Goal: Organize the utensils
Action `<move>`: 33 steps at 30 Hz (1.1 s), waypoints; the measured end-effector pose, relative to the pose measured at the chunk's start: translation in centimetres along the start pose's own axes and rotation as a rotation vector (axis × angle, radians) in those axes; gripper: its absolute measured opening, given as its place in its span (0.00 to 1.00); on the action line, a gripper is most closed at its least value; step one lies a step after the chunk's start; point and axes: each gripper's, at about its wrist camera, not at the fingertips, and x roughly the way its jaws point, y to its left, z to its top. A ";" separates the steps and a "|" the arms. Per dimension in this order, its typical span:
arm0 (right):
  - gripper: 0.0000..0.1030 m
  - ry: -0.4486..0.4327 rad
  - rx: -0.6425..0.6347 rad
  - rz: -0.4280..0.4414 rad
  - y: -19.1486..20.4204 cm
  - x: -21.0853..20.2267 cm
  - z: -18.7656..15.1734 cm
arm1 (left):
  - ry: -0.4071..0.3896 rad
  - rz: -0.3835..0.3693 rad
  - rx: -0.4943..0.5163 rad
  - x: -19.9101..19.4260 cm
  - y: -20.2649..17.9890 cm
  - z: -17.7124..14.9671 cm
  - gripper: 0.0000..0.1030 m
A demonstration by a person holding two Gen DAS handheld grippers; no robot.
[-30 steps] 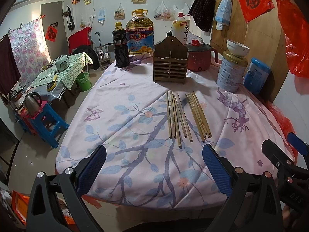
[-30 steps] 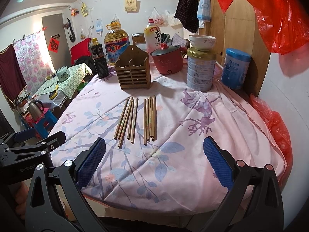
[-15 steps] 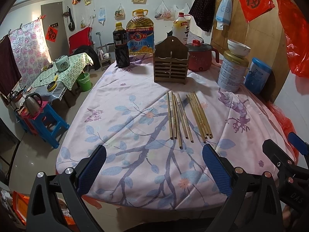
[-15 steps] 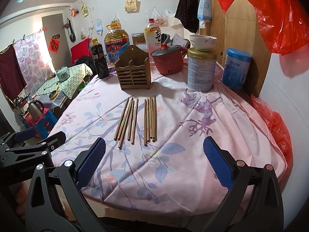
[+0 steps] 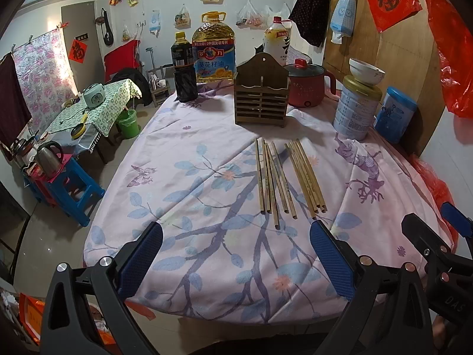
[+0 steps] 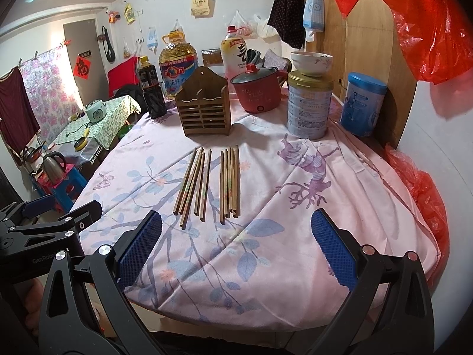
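Step in hand, judged: the first approach to the chopsticks (image 5: 288, 179), with nothing picked up yet. Two loose groups of wooden chopsticks lie side by side on the floral-clothed surface (image 5: 189, 207), pointing toward the slatted wooden utensil holder (image 5: 261, 94), which stands upright just beyond their far ends and looks empty from here. To do the step well, one gripper should come down across the sticks of one group rather than along them and close on only a few near mid-length, so they stay parallel and do not fan or roll on the soft cloth; tipping them upright before the holder's top slots should help. The left gripper (image 5: 236, 257) hovers over the near edge, jaws spread wide, holding and touching nothing. The right gripper (image 6: 236, 248) likewise hangs short of the sticks, jaws spread wide and empty.
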 end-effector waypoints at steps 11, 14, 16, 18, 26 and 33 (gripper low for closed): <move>0.95 0.000 0.001 -0.001 -0.1 0.1 0.0 | 0.002 0.001 0.001 0.2 0.0 0.0 0.95; 0.95 0.000 0.002 0.000 -0.1 0.1 0.0 | 0.003 0.001 0.001 0.2 0.0 0.1 0.95; 0.95 0.001 0.002 0.000 -0.1 0.1 0.0 | 0.003 0.001 0.000 0.1 0.0 0.1 0.95; 0.95 0.001 0.001 0.000 -0.1 0.1 0.0 | 0.003 0.001 0.001 0.1 -0.1 0.1 0.95; 0.95 0.003 0.002 0.001 -0.1 0.2 0.1 | 0.005 0.003 -0.001 0.2 0.0 0.1 0.95; 0.95 0.007 0.002 0.003 -0.2 0.5 0.1 | 0.018 0.006 -0.003 0.7 0.3 -0.2 0.95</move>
